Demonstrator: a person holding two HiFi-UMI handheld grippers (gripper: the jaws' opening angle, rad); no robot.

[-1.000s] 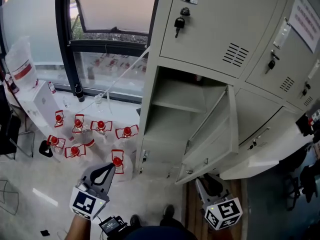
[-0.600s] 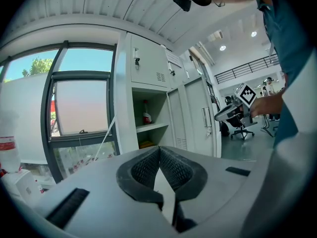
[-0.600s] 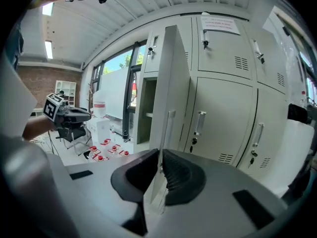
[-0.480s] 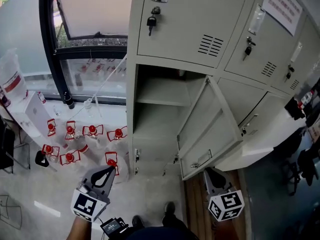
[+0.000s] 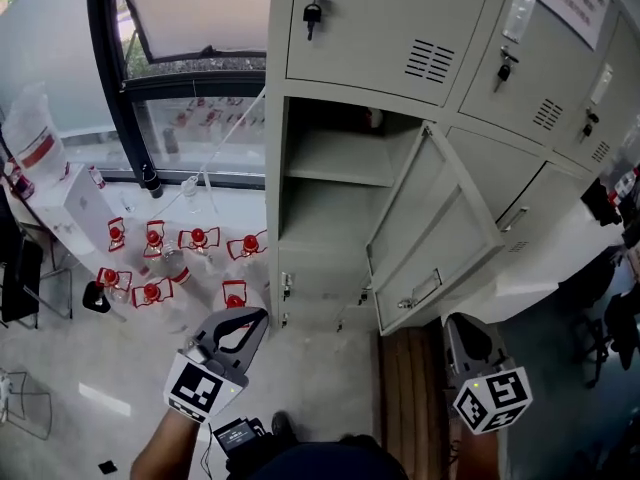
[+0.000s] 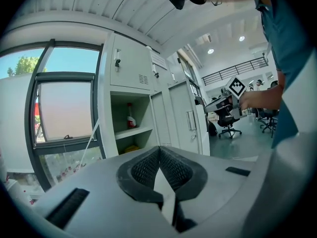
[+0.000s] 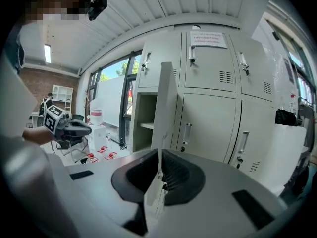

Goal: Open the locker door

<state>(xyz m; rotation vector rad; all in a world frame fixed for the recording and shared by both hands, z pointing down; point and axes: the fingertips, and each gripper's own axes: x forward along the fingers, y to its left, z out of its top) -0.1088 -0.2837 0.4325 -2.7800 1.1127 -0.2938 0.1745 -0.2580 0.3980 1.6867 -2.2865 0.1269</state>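
Head view shows the locker door [image 5: 440, 238] already swung wide, hanging ahead of the right claw [image 5: 455, 320] and a little to its left, with clear space between them. That claw's jaws are pressed nearly together on nothing. The left claw [image 5: 260, 315] is also pressed together and empty, aimed toward the red-capped bottles [image 5: 150, 263] on the floor ahead of it and to its left.

With nothing holding the door, I'd judge it could drift back on its hinges. A careless forward sweep of the right claw could also clip its lower corner and bang it against the neighbouring locker. A step forward risks toppling the bottles.

Compared with a second ago, the door hangs at much the same angle. The right claw, then tucked right beneath the door's lower edge with its jaws spread, now sits clear of it with its jaws brought together.
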